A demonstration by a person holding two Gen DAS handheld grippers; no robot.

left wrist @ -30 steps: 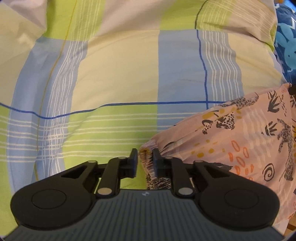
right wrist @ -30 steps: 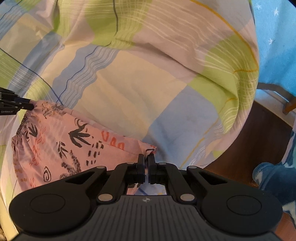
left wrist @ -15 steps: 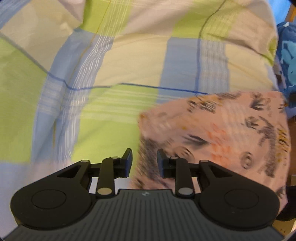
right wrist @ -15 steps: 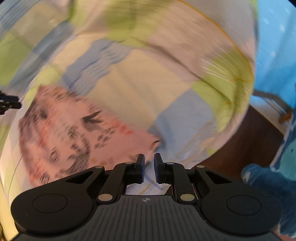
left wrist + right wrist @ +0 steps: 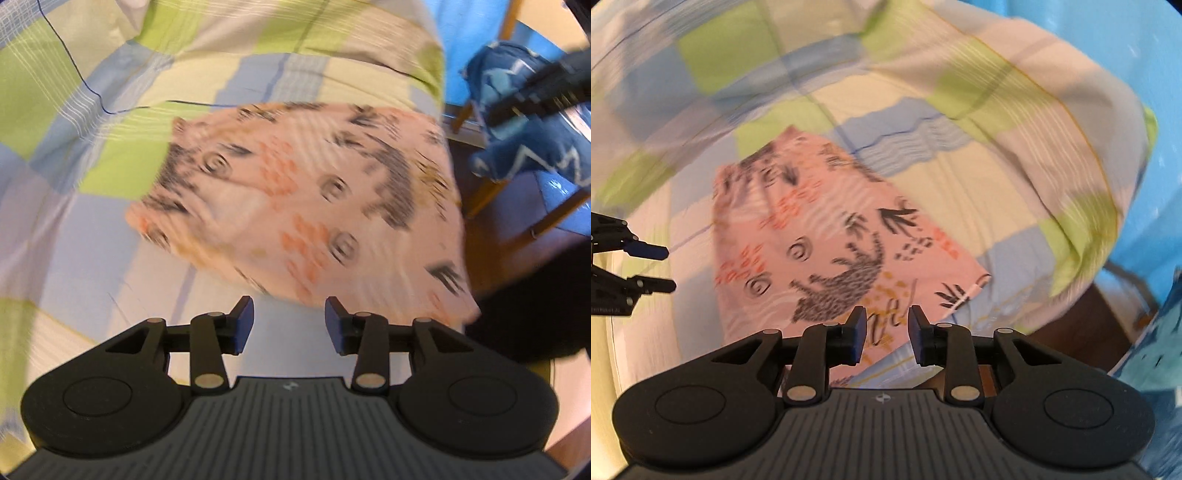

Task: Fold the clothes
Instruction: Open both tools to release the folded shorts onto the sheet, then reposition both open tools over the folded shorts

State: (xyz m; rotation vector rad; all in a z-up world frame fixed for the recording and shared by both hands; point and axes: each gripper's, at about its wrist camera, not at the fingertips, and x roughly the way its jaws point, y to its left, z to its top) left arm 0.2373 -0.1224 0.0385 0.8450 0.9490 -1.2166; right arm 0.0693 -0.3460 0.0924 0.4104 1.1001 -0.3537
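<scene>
A pink garment printed with dark animals and orange marks lies folded flat on the plaid bed sheet. My left gripper is open and empty, pulled back just short of the garment's near edge. In the right wrist view the same pink garment lies ahead. My right gripper is open with nothing between its fingers, hovering over the garment's near corner. The left gripper shows at the left edge of the right wrist view, also open. Both views are motion-blurred.
The bed's right edge drops to a dark wooden floor. A blue patterned cloth hangs over a wooden chair to the right. A blue surface lies past the bed edge.
Both grippers opened and let go of the pink garment, then drew back and rose. The garment now lies flat on the sheet.
</scene>
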